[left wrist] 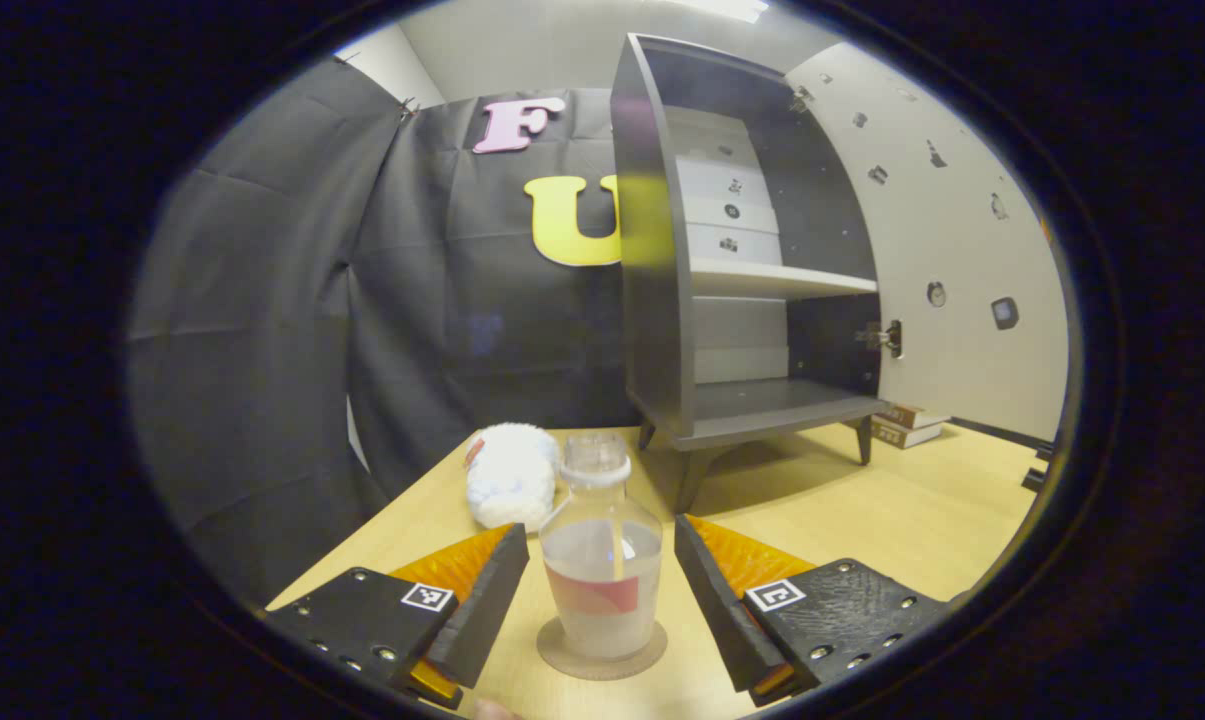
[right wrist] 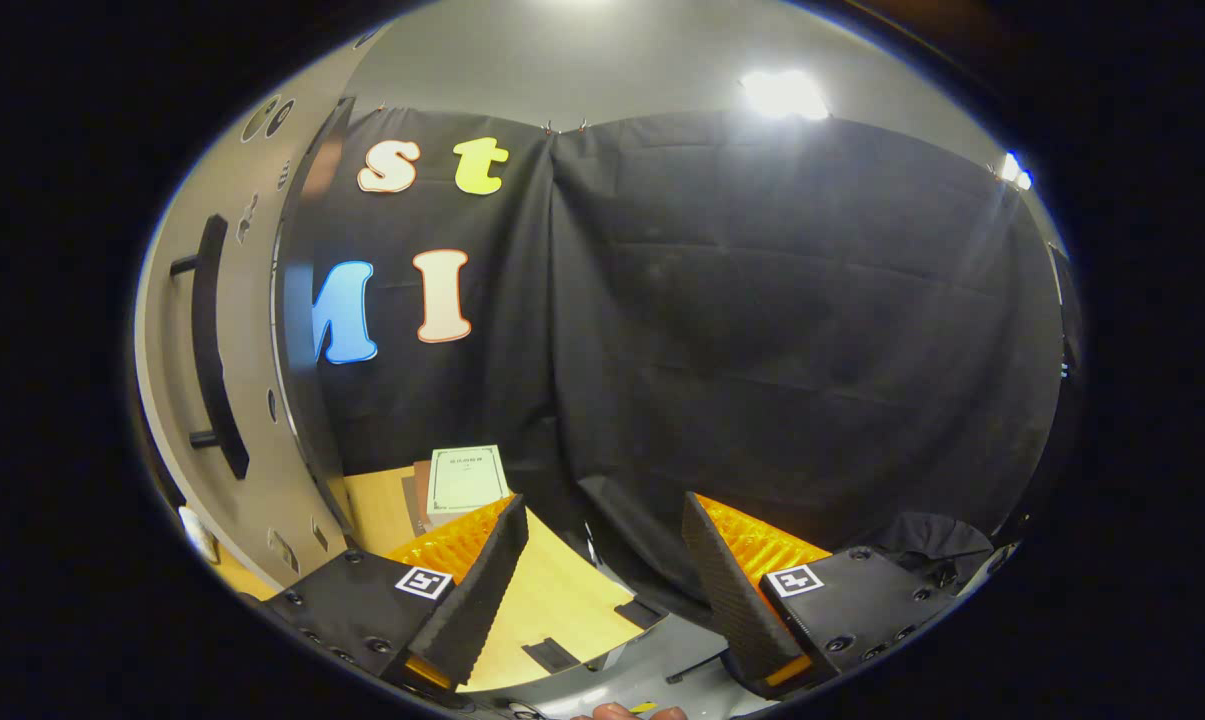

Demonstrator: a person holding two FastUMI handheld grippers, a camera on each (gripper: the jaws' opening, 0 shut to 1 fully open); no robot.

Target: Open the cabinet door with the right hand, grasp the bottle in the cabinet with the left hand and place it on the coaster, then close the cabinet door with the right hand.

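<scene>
A clear bottle [left wrist: 602, 560] with a red label and some liquid stands upright on a round brown coaster [left wrist: 602, 652] on the wooden table. My left gripper [left wrist: 602, 590] is open, a finger on each side of the bottle with a gap to the glass. Beyond stands the dark cabinet [left wrist: 702, 260], its pale door [left wrist: 952, 260] swung wide to the right and its shelves bare. In the right gripper view my right gripper [right wrist: 602, 580] is open and holds nothing. The door's outer face with its dark bar handle [right wrist: 212, 350] rises at that view's left edge.
A fluffy white-and-blue cloth ball [left wrist: 510, 474] lies on the table just behind and left of the bottle. Small boxes [left wrist: 907, 424] sit under the door's far side. A white booklet [right wrist: 468, 478] lies near the table's edge in the right gripper view.
</scene>
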